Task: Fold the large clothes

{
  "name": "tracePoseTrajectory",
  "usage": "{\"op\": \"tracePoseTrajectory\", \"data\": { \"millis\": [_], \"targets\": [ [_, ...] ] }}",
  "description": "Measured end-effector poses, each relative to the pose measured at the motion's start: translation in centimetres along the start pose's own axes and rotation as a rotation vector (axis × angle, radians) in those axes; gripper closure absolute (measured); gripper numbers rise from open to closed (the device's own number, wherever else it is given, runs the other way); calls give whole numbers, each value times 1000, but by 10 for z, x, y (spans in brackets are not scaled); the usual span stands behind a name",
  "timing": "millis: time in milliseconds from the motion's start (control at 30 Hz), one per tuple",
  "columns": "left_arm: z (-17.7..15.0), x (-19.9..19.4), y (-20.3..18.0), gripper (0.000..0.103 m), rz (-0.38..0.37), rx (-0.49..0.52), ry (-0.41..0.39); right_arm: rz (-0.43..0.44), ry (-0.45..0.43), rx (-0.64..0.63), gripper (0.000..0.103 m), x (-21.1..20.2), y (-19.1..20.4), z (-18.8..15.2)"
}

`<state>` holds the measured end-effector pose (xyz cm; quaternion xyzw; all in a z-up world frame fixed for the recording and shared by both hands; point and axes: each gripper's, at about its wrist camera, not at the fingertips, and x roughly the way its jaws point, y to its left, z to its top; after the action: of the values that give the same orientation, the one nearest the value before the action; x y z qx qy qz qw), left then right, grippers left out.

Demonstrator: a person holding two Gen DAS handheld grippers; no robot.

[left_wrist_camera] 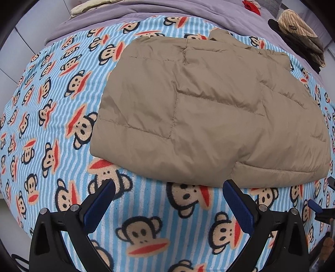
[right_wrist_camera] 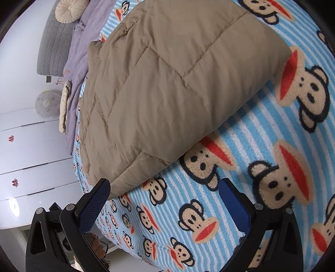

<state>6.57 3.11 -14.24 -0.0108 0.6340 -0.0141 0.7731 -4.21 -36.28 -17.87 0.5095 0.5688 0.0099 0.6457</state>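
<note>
**Both grippers wide open by the folded jacket**

Left gripper [left_wrist_camera: 168,186], in the left wrist view, stands wide open with nothing between its blue pads, over the monkey-print blanket [left_wrist_camera: 52,125] just near of the tan quilted jacket [left_wrist_camera: 209,108]. The jacket lies folded flat on the bed, its near edge just beyond the fingertips. Purple bedding [left_wrist_camera: 167,10] and a striped cap [left_wrist_camera: 297,25] lie far beyond.

Right gripper [right_wrist_camera: 165,186], in the right wrist view, is also fully spread and empty. Its left pad [right_wrist_camera: 94,207] sits just beside the jacket's [right_wrist_camera: 167,94] near corner; whether it touches is unclear. A grey pillow [right_wrist_camera: 54,48] lies far left.
</note>
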Motion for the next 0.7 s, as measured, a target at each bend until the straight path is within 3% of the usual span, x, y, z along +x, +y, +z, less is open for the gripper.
{"op": "tracePoseTrajectory", "data": {
  "millis": [333,533,700],
  "targets": [
    [-2,8,0,0,-8,-2,16,54,26,48,0,12,-7,0],
    [-1,18,17,0,-202,-123,43,100,17,70,0,16,-10,4],
    [-1,34,33,0,-268,-225,83,137,10,73,0,22,-9,6]
  ]
}}
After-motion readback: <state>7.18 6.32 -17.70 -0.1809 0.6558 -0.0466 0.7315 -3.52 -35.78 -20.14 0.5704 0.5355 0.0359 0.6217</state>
